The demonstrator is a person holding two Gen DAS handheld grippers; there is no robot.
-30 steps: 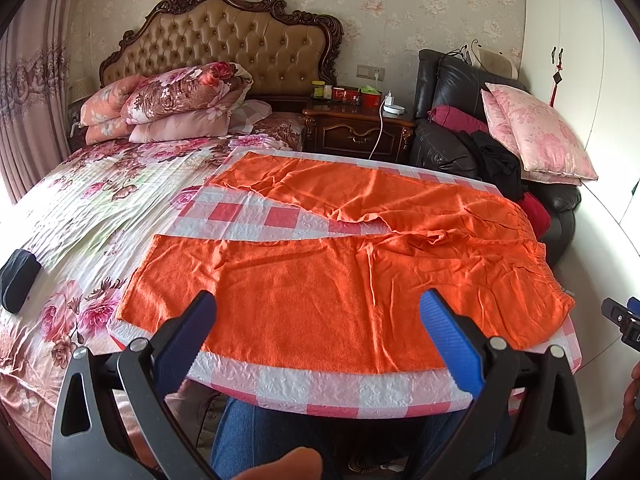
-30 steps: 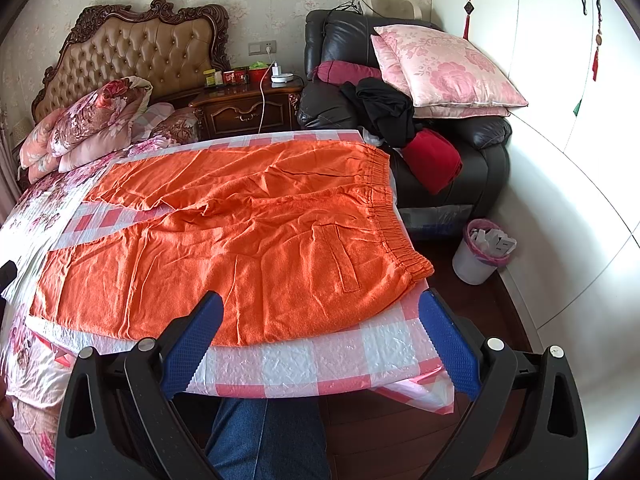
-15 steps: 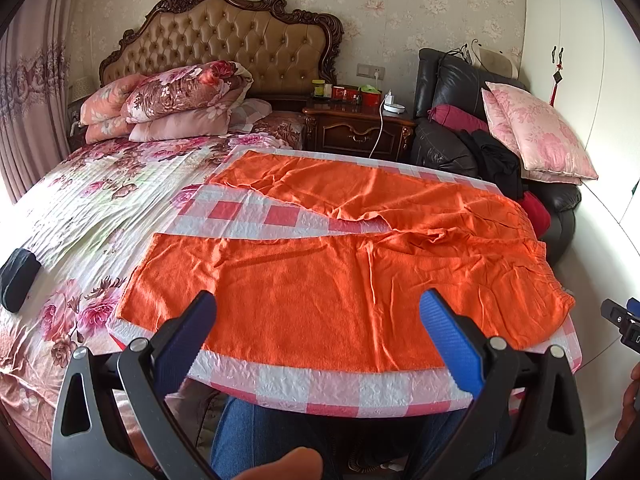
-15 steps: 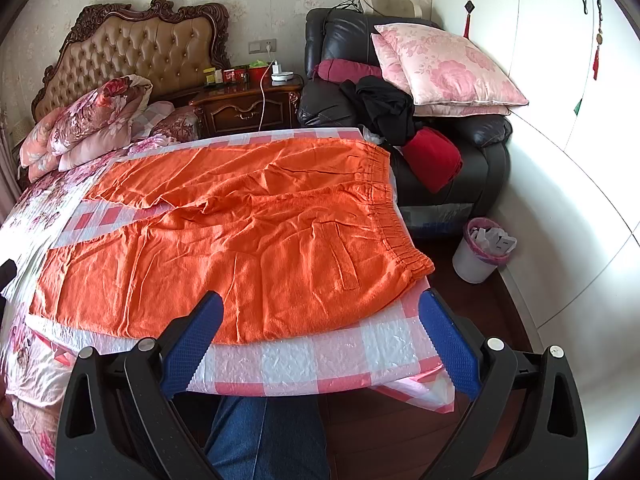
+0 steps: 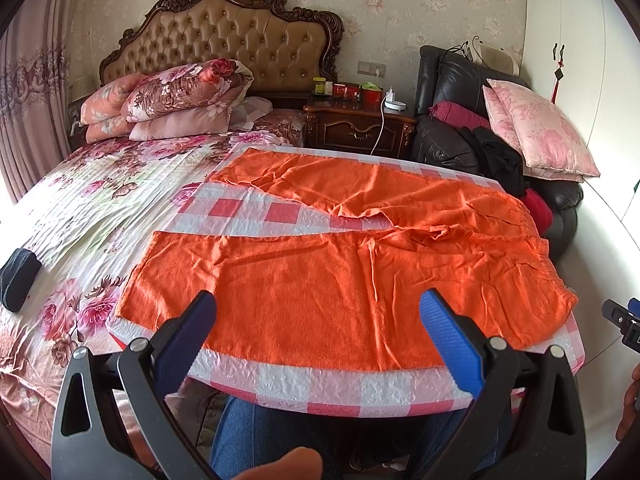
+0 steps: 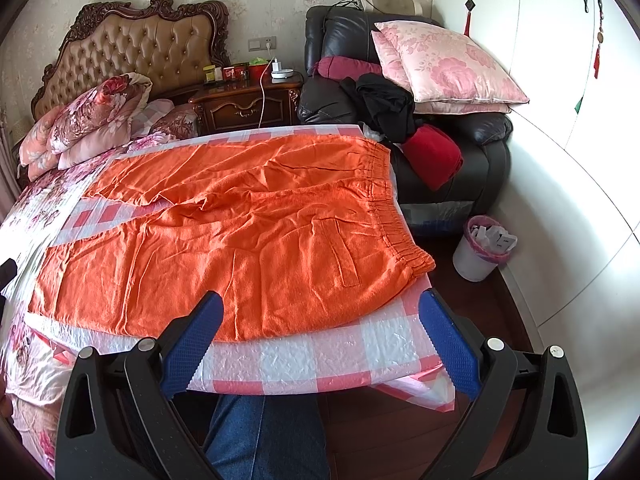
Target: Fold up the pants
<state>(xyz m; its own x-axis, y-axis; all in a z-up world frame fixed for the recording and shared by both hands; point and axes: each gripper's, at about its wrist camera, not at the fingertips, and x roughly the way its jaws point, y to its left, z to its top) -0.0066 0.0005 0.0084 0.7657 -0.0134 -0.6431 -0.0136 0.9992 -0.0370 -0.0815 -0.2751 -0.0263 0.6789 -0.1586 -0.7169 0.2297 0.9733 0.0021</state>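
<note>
Where the near edge of the checked cloth [image 5: 320,390] hangs over blue-jeaned knees [image 6: 264,436], left gripper [image 5: 318,330] held just short of that edge, blue fingers [image 5: 186,344] wide apart, nothing between them. Right gripper [image 6: 320,334] the same near the cloth's near right corner, blue fingers [image 6: 448,344] spread wide and holding nothing.

Just past them, orange pants [image 5: 340,280] spread flat on the checked cloth. One leg along the near edge, the other along the far edge, a strip of pink and white squares between the two. Stretchy waistband [image 6: 394,216] at the right edge, a little over it.

Under the cloth, a flowery bed [image 5: 100,200], with a small black thing [image 5: 18,280] lying on the left side.

Farther back, piled pillows [image 5: 172,100], a tan headboard [image 5: 232,36] and a brown nightstand [image 5: 356,124]. On the right, a black armchair [image 6: 472,140] with pink cushions [image 6: 444,64], and a white bin [image 6: 482,248] on the floor.
</note>
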